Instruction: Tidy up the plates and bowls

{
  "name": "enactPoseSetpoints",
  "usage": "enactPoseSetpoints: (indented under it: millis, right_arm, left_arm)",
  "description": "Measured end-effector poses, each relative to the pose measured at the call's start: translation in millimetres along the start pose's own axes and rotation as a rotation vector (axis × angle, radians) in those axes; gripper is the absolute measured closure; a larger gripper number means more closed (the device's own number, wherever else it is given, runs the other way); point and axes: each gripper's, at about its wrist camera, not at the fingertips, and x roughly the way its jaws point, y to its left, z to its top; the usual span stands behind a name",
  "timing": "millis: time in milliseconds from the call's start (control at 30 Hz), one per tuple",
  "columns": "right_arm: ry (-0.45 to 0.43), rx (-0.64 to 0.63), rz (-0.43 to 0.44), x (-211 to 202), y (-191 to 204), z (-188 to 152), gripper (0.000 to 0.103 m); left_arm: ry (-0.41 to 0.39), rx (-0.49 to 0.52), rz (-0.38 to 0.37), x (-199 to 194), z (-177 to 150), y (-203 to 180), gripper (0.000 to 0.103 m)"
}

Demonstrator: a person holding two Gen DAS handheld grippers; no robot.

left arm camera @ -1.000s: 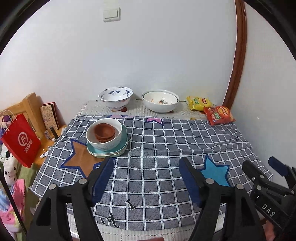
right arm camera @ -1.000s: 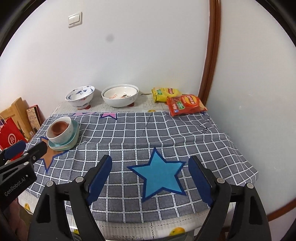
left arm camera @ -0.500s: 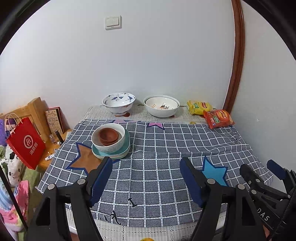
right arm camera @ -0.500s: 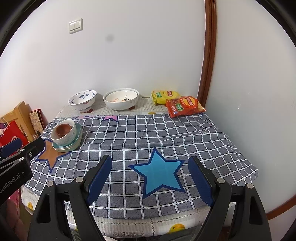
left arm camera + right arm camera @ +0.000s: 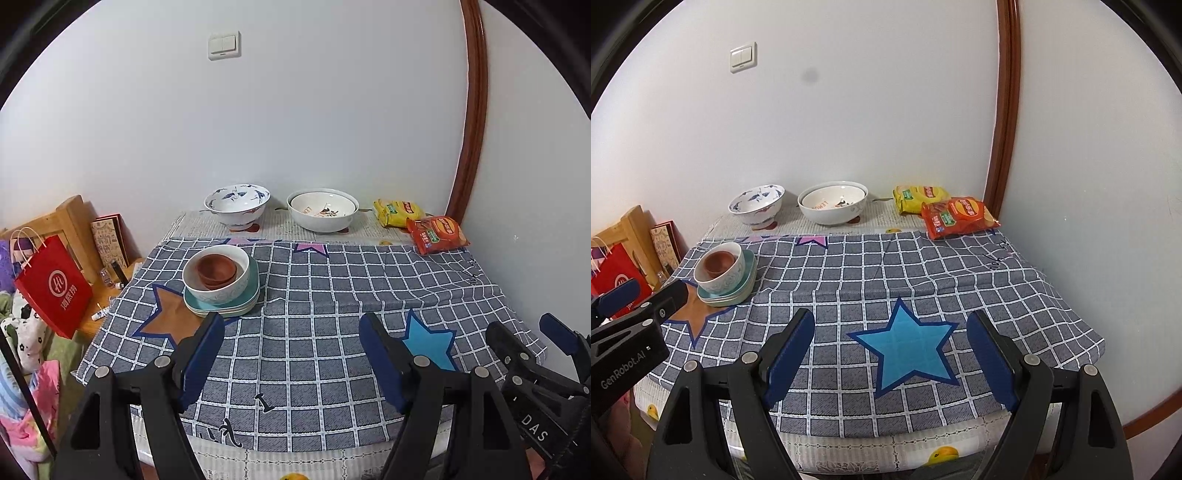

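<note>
Bowls nest upright at the left of the surface [image 5: 979, 280]: a small brown bowl [image 5: 216, 270] inside a white bowl [image 5: 218, 291], on stacked teal plates [image 5: 236, 306], openings facing up. At the back stand a blue-patterned bowl [image 5: 237, 205] and a white bowl lettered "LEMON" [image 5: 322, 210]. Both the left hand-held gripper [image 5: 291, 360] and right hand-held gripper [image 5: 890, 360] are released, holding nothing; their bodies read "GenRobot.AI" and "DAS".

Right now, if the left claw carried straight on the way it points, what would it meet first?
Probably nothing but the checked tablecloth: the open left claw points over bare cloth, with the stack of bowls off to its left. Farther on stands the white bowl by the wall, though depth is unclear.
</note>
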Motion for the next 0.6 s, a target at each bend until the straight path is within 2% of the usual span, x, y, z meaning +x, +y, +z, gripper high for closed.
enactPoseSetpoints:
  millis: [600]
  right_arm:
    - [-0.01, 0.005, 0.002, -2.8, 0.2, 1.4, 0.019]
  left_arm:
    - [0.004, -0.003, 0.002, 0.6, -2.0, -0.1, 0.029]
